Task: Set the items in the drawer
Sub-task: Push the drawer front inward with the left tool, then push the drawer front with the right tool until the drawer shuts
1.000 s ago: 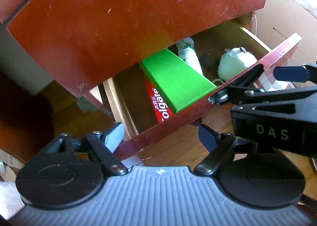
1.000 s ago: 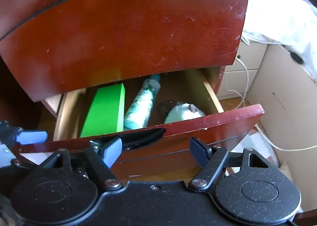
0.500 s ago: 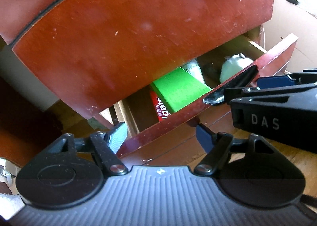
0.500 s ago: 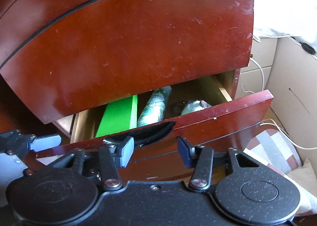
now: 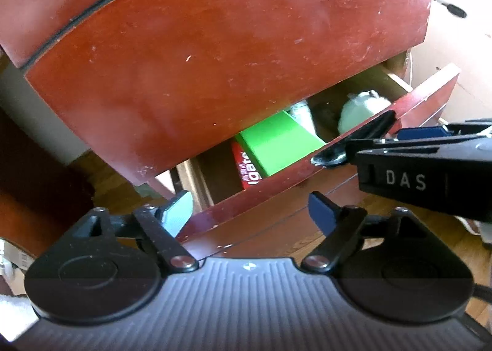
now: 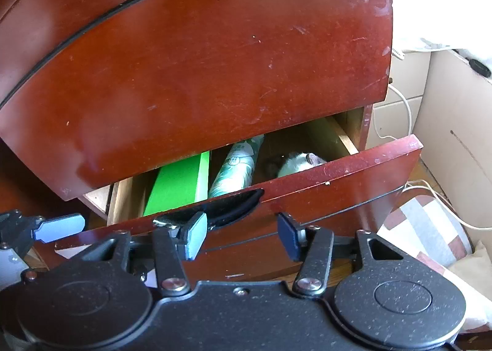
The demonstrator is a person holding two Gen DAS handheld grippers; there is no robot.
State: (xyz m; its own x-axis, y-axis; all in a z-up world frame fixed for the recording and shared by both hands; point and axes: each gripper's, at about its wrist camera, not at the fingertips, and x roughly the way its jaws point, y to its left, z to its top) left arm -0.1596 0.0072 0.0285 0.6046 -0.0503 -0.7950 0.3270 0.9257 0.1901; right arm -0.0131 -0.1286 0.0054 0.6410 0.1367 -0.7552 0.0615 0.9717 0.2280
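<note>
Right wrist view shows the drawer (image 6: 323, 185) pushed further in than a second ago: the slot between its front panel and the cabinet front (image 6: 196, 74) above is now narrow, where a wide stretch of the inside showed before. Inside, from 9 o'clock to 3 o'clock, lie a green box (image 6: 178, 185), a pale green spray can (image 6: 236, 169) and a white fluffy thing (image 6: 295, 163) I cannot name. In the left wrist view a red Colgate toothpaste box (image 5: 247, 171) sits under the green one, at its 8 o'clock.

The right gripper (image 6: 241, 235) sits against the panel just below the dark recessed handle (image 6: 224, 209), fingers spread and holding nothing; they look somewhat less wide apart than a second ago. The left gripper (image 5: 250, 209) is at the panel's left end, fingers also spread and empty, with the drawer's top edge passing between them.

My reading: the items are already stowed, and the step in hand is shutting the drawer, roughly two thirds done. What is left looks like a straight push. The green box rides high, near the lower edge of the cabinet front, so it might catch there.
</note>
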